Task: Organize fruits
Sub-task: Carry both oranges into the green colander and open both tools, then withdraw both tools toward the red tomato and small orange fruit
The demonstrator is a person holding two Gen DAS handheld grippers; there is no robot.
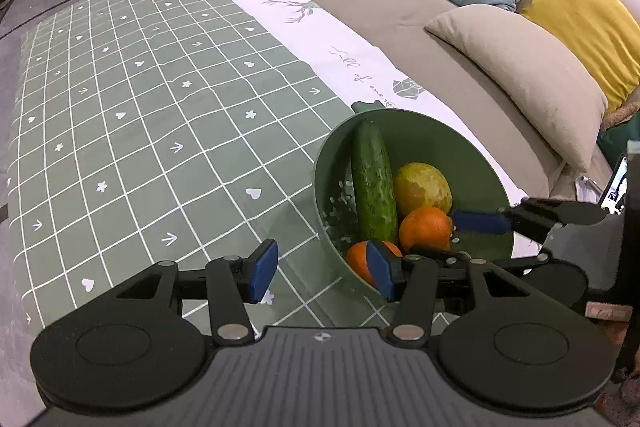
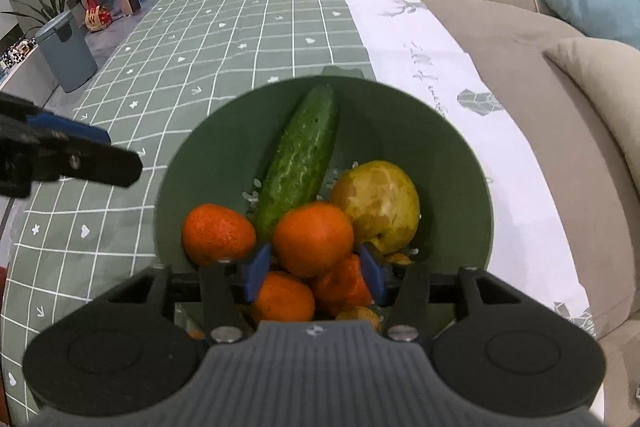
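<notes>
A green bowl point(image 2: 460, 147) stands on the checked tablecloth and holds a cucumber point(image 2: 304, 151), a yellow-green fruit point(image 2: 380, 205) and several oranges point(image 2: 218, 233). My right gripper point(image 2: 315, 274) hangs over the bowl's near side, open, with one orange point(image 2: 312, 239) just ahead of its blue pads and not pinched. In the left wrist view the bowl point(image 1: 420, 115) is at right, and a right finger point(image 1: 480, 222) lies beside an orange point(image 1: 426, 229). My left gripper point(image 1: 324, 273) is open and holds nothing. Its right pad is over the bowl's left rim. The cucumber point(image 1: 372, 179) leans on the wall.
The green grid tablecloth point(image 1: 160, 147) stretches far to the left, with a white printed strip point(image 2: 420, 47) along its right side. A beige sofa point(image 2: 520, 67) with cushions runs close along the right. A grey bin point(image 2: 66, 51) stands on the floor at left.
</notes>
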